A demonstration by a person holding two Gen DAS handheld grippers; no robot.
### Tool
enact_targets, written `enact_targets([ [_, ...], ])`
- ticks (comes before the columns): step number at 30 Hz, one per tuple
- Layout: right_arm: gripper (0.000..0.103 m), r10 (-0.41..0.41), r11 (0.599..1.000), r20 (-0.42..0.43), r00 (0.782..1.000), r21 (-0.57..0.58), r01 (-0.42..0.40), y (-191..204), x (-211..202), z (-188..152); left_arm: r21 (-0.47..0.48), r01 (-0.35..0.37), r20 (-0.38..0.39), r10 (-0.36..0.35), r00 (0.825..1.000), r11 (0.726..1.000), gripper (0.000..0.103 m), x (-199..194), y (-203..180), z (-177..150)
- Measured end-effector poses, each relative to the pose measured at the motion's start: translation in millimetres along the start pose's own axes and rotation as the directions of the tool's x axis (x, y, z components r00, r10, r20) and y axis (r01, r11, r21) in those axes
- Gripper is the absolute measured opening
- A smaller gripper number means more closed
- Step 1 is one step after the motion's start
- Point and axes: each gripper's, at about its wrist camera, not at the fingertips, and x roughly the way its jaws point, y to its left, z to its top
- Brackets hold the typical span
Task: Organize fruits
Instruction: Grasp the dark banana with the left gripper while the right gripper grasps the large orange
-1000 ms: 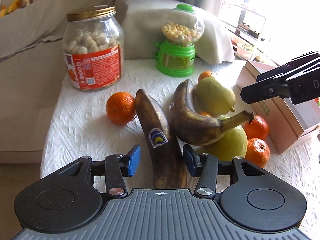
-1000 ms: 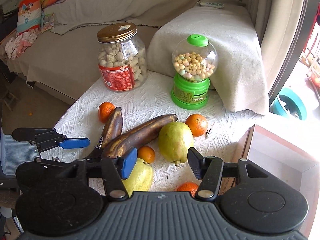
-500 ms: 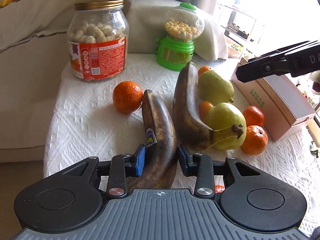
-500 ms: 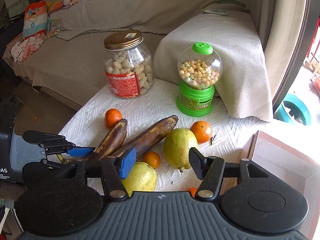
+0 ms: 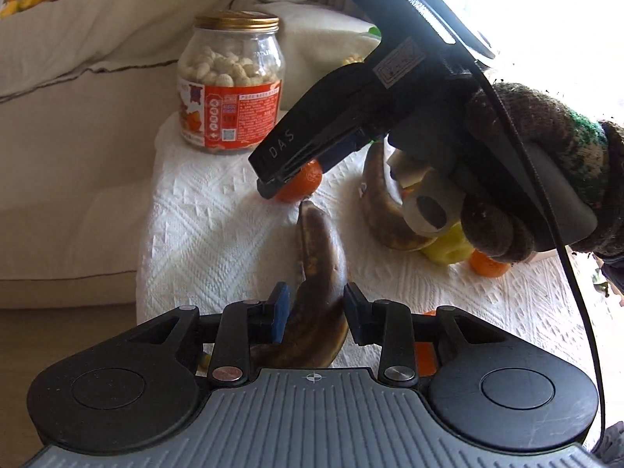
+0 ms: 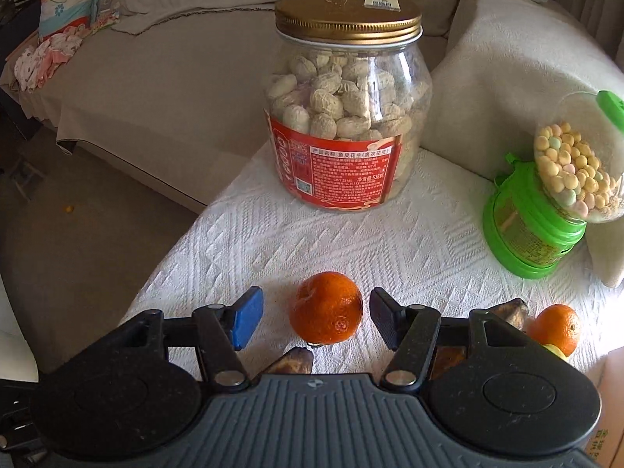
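Note:
A dark, overripe banana [image 5: 316, 249] lies on the white towel [image 5: 218, 241], and my left gripper [image 5: 315, 308] is shut on its near end. My right gripper [image 6: 316, 314] is open and straddles a mandarin [image 6: 327, 307]; there is a gap at the blue left pad, while the right pad is close to the peel. From the left wrist view the right gripper [image 5: 280, 183] comes in from the upper right, held by a gloved hand [image 5: 538, 163], over that mandarin [image 5: 304, 181]. A second brown banana [image 5: 380, 202], a yellow-green pear [image 5: 448, 245] and another mandarin [image 5: 487, 267] lie to the right.
A glass jar of peanuts [image 6: 347, 117] with a gold lid stands at the back. To its right stands a green candy dispenser [image 6: 546, 202]. A cardboard box [image 6: 612, 390] sits at the right edge. Another mandarin [image 6: 555, 327] lies right of my right gripper. A sofa surrounds the towel-covered surface.
My left gripper closed on the dark banana. My right gripper swung left and down from the pears to straddle the mandarin near the jar, and it now fills the left wrist view.

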Motion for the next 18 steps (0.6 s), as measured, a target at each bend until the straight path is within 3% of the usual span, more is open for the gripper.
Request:
enact_targets([
  [3, 0.042, -0.006, 1.0, -0.046, 0.999, -0.002, 0.006, -3.3, 8.8, -2.7, 0.012, -0.002, -0.013, 0.002, 1.0, 1.0, 0.046, 6.4, -0.9, 0.3],
  [9, 0.042, 0.044, 0.999, 0.034, 0.998, 0.03, -0.045, -29.9, -46.0, -21.4, 0.052, -0.031, -0.065, 0.034, 0.997, 0.998, 0.05, 27.8, -9.6, 5.9],
  [12, 0.042, 0.077, 0.996, 0.079, 0.994, 0.036, -0.08, -45.0, -85.0, -38.2, 0.141, -0.076, -0.107, 0.092, 0.99, 0.987, 0.046, 39.8, -21.6, 6.9],
  [18, 0.042, 0.04, 0.998, 0.171, 0.985, 0.032, -0.046, -85.5, -162.7, -102.6, 0.138, -0.087, -0.147, 0.107, 0.983, 0.987, 0.046, 40.4, -23.3, 11.0],
])
